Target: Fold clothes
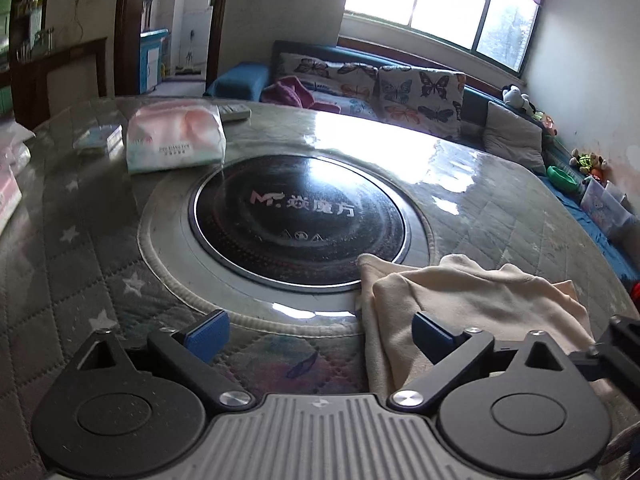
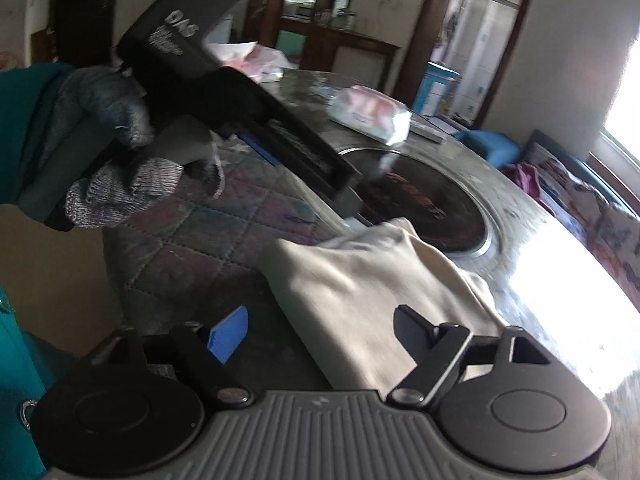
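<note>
The cloth (image 1: pixel 472 304) is a cream garment, bunched and partly folded on the table (image 1: pixel 80 272), just ahead of my left claw (image 1: pixel 320 336) and to its right. Its near edge runs under my left claw's right finger, so I cannot see where the fabric ends there. Its far corner laps the rim of the round black hob (image 1: pixel 300 220) set into the tabletop.

My left claw is spread wide, blue pads apart, grasping nothing; only quilted table cover shows between them. My right claw (image 2: pixel 320 340) is also released, fingers well apart, with the cloth (image 2: pixel 380 280) lying between and just beyond them, its lower part hidden behind my claw's body. That view is tilted and blurred, so the folds are hard to read.

Up and left of my right claw, my gloved left hand (image 2: pixel 116 148) grips the other tool, whose dark body covers part of the hob (image 2: pixel 440 208).

Beyond the hob, left of my left claw's line, lies a tissue pack (image 1: pixel 176 140), its small print unreadable. Further off, a sofa (image 1: pixel 380 84) with butterfly cushions sits under a glaring window (image 1: pixel 432 4), and the glare washes out part of the tabletop.
</note>
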The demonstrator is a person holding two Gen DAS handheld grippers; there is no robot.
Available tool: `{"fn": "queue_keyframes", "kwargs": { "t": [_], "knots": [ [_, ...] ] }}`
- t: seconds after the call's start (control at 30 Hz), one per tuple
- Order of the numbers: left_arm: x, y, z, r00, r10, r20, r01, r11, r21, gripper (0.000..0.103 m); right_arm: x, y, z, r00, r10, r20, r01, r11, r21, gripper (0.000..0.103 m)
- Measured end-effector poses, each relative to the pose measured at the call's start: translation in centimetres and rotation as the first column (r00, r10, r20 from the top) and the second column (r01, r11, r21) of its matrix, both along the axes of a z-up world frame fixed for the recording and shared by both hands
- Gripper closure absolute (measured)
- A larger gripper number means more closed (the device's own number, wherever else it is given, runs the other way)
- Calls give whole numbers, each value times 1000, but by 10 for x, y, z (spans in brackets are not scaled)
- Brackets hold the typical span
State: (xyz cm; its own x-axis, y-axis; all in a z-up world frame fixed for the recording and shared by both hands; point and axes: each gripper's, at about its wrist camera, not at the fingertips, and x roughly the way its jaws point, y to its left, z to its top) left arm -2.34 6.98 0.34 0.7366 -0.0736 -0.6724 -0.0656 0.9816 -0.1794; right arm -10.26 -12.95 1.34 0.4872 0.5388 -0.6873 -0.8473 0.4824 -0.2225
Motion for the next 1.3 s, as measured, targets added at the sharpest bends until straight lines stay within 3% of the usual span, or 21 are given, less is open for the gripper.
{"fn": "queue_keyframes", "kwargs": {
  "t": [0.27,0.47,0.6,0.9,1.07,1.3],
  "knots": [
    [9,1,-5,999,4,-37,-4,1000,-14,8,1,27,-6,997,80,25,-79,996,-39,38],
    [12,7,-5,999,13,-47,-15,999,-43,8,3,39,-12,995,99,19,-97,993,-67,54],
    [14,11,-6,998,16,-63,-22,996,-91,8,7,38,-13,997,76,8,-75,995,-63,69],
    [19,12,-9,995,8,-100,-26,984,-179,7,20,30,-4,998,32,-55,-31,999,9,85],
    [20,15,-11,990,20,-141,-60,956,-288,7,31,21,2,995,-2,-103,10,997,73,87],
    [22,21,-13,980,45,-196,-128,890,-438,7,45,2,13,986,-33,-162,59,985,161,89]
  ]
}}
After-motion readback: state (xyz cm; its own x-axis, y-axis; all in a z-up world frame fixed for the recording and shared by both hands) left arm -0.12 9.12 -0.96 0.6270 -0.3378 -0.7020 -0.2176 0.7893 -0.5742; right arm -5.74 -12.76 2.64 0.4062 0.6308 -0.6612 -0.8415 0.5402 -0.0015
